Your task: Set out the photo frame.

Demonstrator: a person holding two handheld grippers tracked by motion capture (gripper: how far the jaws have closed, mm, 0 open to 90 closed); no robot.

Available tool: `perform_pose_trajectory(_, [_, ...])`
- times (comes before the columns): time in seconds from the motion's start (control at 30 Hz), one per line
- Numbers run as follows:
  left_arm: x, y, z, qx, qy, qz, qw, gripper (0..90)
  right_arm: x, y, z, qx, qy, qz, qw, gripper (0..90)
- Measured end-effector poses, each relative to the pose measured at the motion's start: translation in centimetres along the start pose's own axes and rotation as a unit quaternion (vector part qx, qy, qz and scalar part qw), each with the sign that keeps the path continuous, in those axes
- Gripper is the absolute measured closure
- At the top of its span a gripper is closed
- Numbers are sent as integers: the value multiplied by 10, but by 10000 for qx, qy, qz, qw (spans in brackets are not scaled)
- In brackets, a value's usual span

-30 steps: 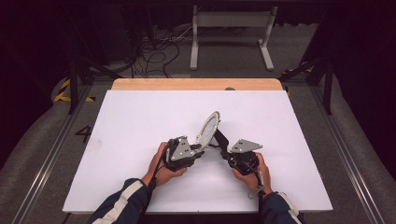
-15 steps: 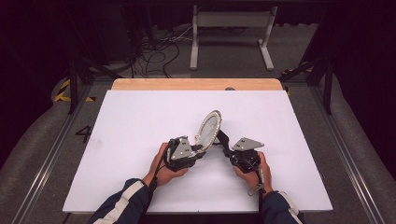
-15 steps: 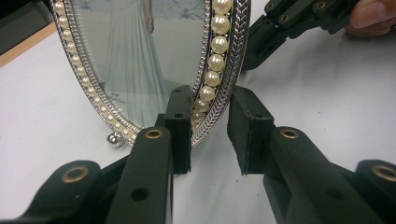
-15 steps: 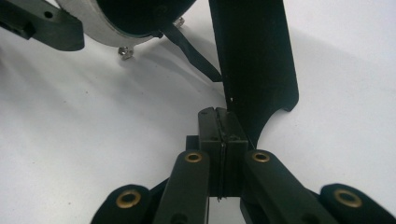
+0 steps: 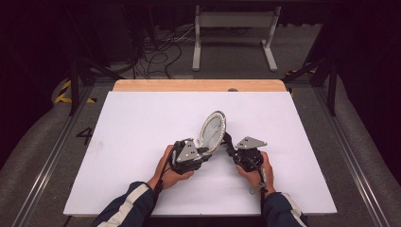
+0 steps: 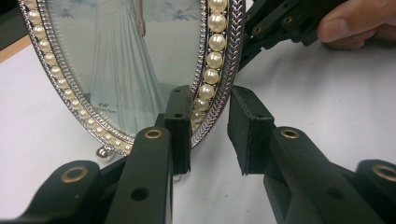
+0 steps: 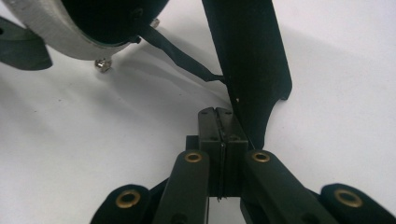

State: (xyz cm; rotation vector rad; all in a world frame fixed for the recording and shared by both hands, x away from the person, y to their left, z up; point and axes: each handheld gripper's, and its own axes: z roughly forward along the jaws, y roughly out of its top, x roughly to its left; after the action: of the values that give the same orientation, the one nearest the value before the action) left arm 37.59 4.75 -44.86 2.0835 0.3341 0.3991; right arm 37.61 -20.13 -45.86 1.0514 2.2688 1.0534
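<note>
An oval picture frame (image 5: 213, 130) with a pearl and silver rim stands tilted on the white table (image 5: 142, 123) between both hands. In the left gripper view its lower rim (image 6: 212, 100) sits between the jaws of my left gripper (image 6: 210, 135). One pad lies over the pearl front and the other meets the rim's back at its tip. My left gripper (image 5: 207, 151) holds the frame's bottom edge from the left. My right gripper (image 7: 219, 123) is shut with nothing between its pads. Its tips rest beside the black back stand (image 7: 247, 60), behind the frame's silver edge (image 7: 51, 25). Seen from above, the right gripper (image 5: 229, 145) reaches in from the right.
The table's wooden far edge (image 5: 198, 85) borders a dark floor with cables (image 5: 161, 52) and a grey metal stand (image 5: 231, 33). A small ball foot of the frame (image 7: 102, 64) rests on the table. My other hand's finger (image 6: 355, 23) shows at the top right of the left gripper view.
</note>
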Motion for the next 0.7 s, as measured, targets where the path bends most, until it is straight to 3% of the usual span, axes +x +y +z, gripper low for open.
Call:
perform_pose_trajectory(0.27, [0,0,1,-26,-6,-52,10000,710,-2,0,2,37,-38,33,10000,900])
perform_pose_trajectory(0.5, [2,-2,0,147,-46,28,9999,703,-5,-2,-1,64,18,81,9999,900])
perform_pose_trajectory(0.7, [3,-2,1,109,-129,-97,9998,710,-6,-2,1,79,-43,52,9999,900])
